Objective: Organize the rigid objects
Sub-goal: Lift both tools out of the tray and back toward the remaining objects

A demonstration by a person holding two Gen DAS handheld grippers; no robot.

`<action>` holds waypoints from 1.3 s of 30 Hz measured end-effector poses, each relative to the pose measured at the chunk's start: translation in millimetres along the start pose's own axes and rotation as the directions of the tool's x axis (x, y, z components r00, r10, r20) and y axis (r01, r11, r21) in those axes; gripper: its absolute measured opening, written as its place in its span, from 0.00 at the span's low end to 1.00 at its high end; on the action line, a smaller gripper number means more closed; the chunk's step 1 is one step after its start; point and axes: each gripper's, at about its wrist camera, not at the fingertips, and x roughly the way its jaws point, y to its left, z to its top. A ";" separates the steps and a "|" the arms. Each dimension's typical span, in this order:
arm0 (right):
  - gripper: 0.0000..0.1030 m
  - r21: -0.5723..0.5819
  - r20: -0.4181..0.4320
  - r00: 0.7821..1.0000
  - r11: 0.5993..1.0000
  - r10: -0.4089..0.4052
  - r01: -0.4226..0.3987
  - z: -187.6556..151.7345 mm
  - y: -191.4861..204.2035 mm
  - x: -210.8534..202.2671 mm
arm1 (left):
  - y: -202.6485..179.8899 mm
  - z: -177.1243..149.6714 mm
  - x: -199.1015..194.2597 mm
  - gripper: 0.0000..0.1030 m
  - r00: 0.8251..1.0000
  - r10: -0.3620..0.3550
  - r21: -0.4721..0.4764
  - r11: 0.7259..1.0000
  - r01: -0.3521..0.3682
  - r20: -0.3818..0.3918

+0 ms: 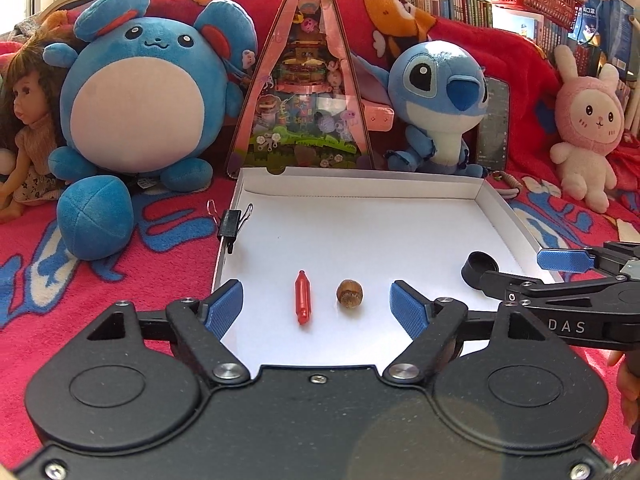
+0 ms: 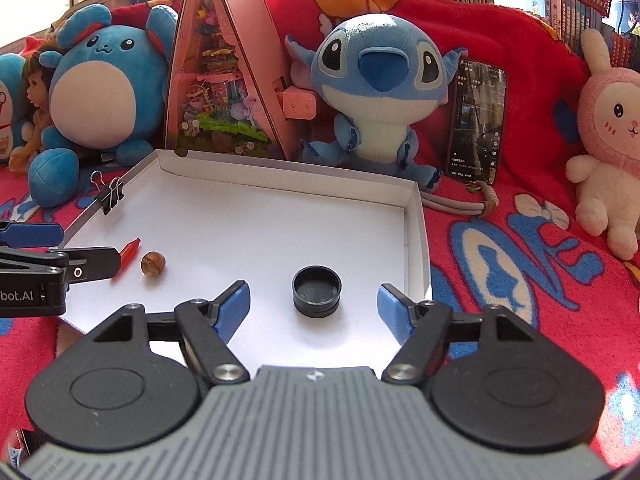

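A shallow white box (image 1: 360,189) lies on a red blanket. Inside it, near the front, a small red stick (image 1: 303,298) and a brown nut (image 1: 350,292) lie side by side. My left gripper (image 1: 316,300) is open, its blue pads (image 1: 226,300) wide on either side of the two and touching neither. In the right wrist view a black round cap (image 2: 316,286) stands in the box (image 2: 280,184) by its right wall. My right gripper (image 2: 315,305) is open around the cap, pads clear of it. The red stick (image 2: 130,254) and the nut (image 2: 153,264) show at left there.
A black binder clip (image 1: 231,222) grips the box's left wall. Behind the box stand a round blue plush (image 1: 144,92), a pink triangular toy house (image 1: 304,92), a blue big-eared plush (image 1: 436,100) and a phone (image 2: 476,120). A pink bunny (image 1: 588,128) sits right, a doll (image 1: 28,128) left.
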 end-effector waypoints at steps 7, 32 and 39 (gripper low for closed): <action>0.85 -0.025 0.042 0.999 1.000 -0.004 0.005 -12.0 -0.7 -23.2 | -8.9 -10.1 -29.5 0.82 0.999 -0.035 0.030 0.999 0.034 0.030; 0.95 -0.027 0.115 0.986 0.992 0.123 -0.121 -77.3 1.8 -94.4 | -32.4 -85.1 -99.5 0.88 0.985 -0.161 0.100 0.983 0.154 0.064; 1.00 -0.025 0.125 0.984 0.992 0.126 -0.123 -95.2 3.0 -104.6 | -35.7 -104.8 -107.2 0.89 0.985 -0.165 0.119 0.980 0.158 0.055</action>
